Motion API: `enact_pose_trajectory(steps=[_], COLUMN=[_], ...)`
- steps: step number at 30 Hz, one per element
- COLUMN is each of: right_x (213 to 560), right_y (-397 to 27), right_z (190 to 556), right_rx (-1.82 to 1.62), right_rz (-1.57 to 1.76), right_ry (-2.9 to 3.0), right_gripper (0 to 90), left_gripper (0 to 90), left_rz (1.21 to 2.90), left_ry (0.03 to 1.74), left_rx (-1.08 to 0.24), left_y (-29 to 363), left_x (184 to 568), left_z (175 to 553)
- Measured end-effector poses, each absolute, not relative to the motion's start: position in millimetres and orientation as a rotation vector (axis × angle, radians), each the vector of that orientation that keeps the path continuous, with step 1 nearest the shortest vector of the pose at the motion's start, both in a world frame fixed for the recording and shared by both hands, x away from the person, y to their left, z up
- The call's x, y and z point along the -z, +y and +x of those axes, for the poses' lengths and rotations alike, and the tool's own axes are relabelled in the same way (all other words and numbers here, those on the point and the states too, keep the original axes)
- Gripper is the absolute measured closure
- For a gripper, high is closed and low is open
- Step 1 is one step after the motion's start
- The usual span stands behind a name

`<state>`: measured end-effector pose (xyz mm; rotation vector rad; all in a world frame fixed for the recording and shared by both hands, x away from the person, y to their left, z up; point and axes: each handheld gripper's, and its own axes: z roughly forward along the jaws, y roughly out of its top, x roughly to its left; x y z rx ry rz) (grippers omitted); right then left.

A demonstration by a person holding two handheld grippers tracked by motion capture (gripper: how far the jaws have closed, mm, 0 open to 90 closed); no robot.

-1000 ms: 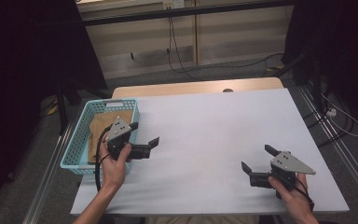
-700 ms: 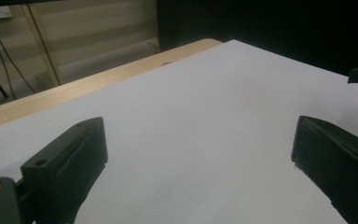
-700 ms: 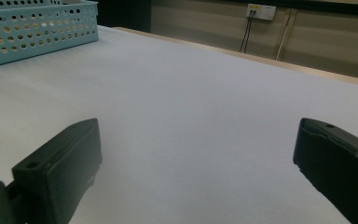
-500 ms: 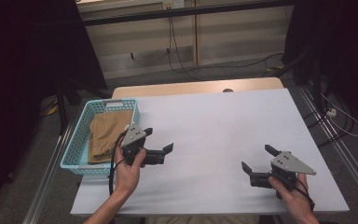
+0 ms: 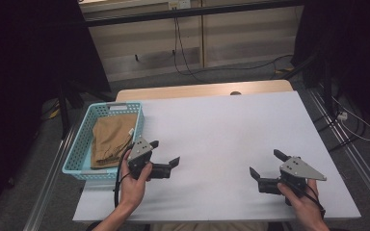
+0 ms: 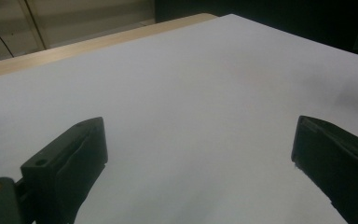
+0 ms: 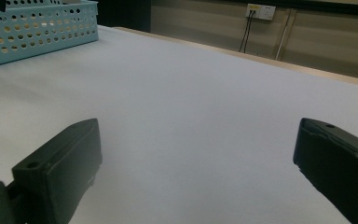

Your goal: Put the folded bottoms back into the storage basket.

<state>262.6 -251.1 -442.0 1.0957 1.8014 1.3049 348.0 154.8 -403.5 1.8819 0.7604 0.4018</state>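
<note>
With both jaws wide and empty, the left hand-held gripper point(image 5: 165, 153) should be turned back over the basket point(image 5: 84, 138) so the folded tan cloth point(image 5: 110, 139) is pinched by its near edge, the right hand-held gripper point(image 5: 265, 163) resting equally open on the counter point(image 5: 231, 125).

dim room, beige wall panels point(image 5: 231, 38), grey floor point(image 5: 212, 77), trailing cables point(image 5: 188, 53)

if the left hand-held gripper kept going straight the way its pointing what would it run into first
Probably nothing: the left hand-held gripper points right across the bare white table, jaws open and empty. The right hand-held gripper sits farther along, seemingly nearer the person than that line, though depth is hard to judge.
</note>
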Motion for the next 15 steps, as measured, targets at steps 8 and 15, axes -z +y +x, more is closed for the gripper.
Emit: enact_pose_trajectory(steps=[8, 15], right_x=[442, 441], right_y=[-251, -252], right_z=[262, 261], right_rx=[-1.306, -1.306], right_rz=[1.093, 1.095], right_ry=[1.801, 1.793], right_gripper=[1.0, 1.1], left_gripper=[3.7, 3.7], left_rz=[1.891, 1.875], left_ry=[0.768, 0.807], left_rx=[-0.394, -0.352], left_y=[153, 161], left_x=[420, 424], left_z=[346, 344])
